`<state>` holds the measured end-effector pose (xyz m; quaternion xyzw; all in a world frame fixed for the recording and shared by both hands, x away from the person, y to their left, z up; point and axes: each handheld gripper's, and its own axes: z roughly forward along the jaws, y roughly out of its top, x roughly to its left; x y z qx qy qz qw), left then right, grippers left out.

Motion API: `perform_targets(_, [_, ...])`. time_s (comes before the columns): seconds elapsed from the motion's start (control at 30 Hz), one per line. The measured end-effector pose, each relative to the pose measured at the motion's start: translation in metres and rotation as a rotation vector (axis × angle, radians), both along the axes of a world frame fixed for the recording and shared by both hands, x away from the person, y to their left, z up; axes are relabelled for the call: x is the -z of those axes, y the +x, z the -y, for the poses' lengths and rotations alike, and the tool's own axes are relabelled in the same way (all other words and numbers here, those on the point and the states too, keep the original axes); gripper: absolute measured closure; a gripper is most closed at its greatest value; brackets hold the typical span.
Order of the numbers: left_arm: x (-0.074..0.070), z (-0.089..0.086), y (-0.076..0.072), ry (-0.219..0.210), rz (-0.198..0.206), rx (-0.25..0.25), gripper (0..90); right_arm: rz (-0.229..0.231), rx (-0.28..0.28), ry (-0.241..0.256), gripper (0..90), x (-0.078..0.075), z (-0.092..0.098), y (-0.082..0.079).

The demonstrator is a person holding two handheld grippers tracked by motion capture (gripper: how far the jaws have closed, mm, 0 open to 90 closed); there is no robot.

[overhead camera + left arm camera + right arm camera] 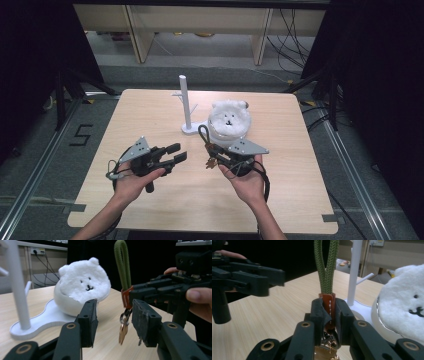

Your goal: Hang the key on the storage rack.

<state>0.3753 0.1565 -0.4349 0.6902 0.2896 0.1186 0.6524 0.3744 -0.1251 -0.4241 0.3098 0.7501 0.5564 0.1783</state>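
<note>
Green braided key strap (326, 265), upright

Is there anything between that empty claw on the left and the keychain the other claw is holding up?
Nothing visible. The left gripper is open, and bare table lies between it and the keychain, which the right gripper clamps by its orange tab. The white stand and the plush bear sit farther back, off that line.

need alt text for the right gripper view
The right gripper is shut on the orange leather tab of a keychain, its green braided loop standing upright. Behind stand a white peg stand and a white plush bear face; the left gripper hovers at left.
</note>
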Motion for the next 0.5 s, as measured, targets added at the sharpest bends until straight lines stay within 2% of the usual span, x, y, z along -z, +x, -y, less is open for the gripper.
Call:
perform_targets(0.13, [-0.005,0.007,0.009,-0.024,-0.005,0.007,58.5,-0.011,0.007,0.003,79.0,0.000,-0.003,-0.003])
perform_targets(0.17, [-0.006,0.008,0.010,-0.025,-0.005,0.012,59.5,0.004,-0.003,0.009,79.1,0.001,-0.004,-0.002])
perform_targets(0.23, [-0.008,0.010,0.012,-0.029,-0.004,0.017,61.1,-0.002,-0.004,0.017,79.1,0.001,-0.006,-0.003])
perform_targets(0.27, [-0.010,0.011,0.014,-0.033,-0.004,0.020,61.7,0.020,-0.017,0.009,79.1,0.001,-0.006,-0.001])
perform_targets(0.3, [-0.011,0.012,0.014,-0.033,-0.005,0.022,62.3,0.010,-0.022,0.018,79.1,0.001,-0.007,-0.003])
perform_targets(0.4, [-0.012,0.015,0.016,-0.037,-0.007,0.029,62.9,0.034,-0.016,0.006,79.1,0.001,-0.008,-0.003])
perform_targets(0.5, [-0.014,0.018,0.017,-0.044,-0.009,0.037,64.0,0.014,-0.004,0.007,79.0,0.000,-0.010,-0.005])
